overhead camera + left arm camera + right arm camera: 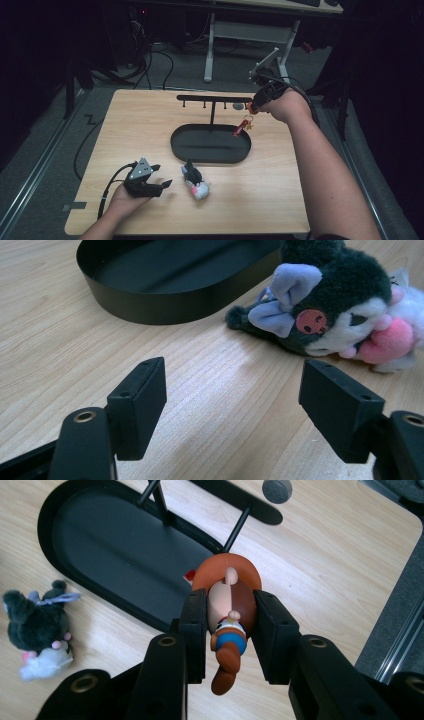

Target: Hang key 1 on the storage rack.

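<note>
Plush toy (195, 182), dark with a white and pink face, lies on the wooden table (280, 200) just in front of the black oval tray (180, 145). Near it the left gripper (159, 176) rests low, jaws spread apart on nothing. Farther back, the right gripper (254, 108) is clamped on a small figurine charm (227, 620), held above the tray's right end beside the black hook rack (212, 98).

High view overhead, both tool views close, sharing black tray (210, 145)
</note>
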Available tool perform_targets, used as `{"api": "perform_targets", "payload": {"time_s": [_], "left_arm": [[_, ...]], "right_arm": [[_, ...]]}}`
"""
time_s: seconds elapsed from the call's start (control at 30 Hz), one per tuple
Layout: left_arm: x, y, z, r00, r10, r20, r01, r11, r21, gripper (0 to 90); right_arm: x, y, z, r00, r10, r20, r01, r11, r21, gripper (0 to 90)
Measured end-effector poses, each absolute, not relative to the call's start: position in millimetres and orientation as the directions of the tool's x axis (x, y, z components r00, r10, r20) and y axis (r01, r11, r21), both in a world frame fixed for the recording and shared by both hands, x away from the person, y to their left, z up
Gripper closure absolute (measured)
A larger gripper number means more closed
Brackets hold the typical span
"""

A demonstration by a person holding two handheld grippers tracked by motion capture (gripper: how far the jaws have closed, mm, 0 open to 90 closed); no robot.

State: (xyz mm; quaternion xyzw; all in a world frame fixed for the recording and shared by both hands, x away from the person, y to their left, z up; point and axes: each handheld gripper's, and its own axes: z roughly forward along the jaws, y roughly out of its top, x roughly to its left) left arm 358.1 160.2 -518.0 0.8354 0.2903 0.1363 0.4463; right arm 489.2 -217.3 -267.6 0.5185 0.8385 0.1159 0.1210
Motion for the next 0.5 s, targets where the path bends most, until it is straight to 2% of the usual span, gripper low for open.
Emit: {"api": "perform_targets", "payload": {"time_s": [0.5], "left_arm": [[359,161,-519,0.791,0.611,-0.035,0.366,-0.427,0.827,27.7]], "right_arm": [[504,-208,-253,-0.434,0.895,-0.099,0.828,0.44,0.348,69.2]]}}
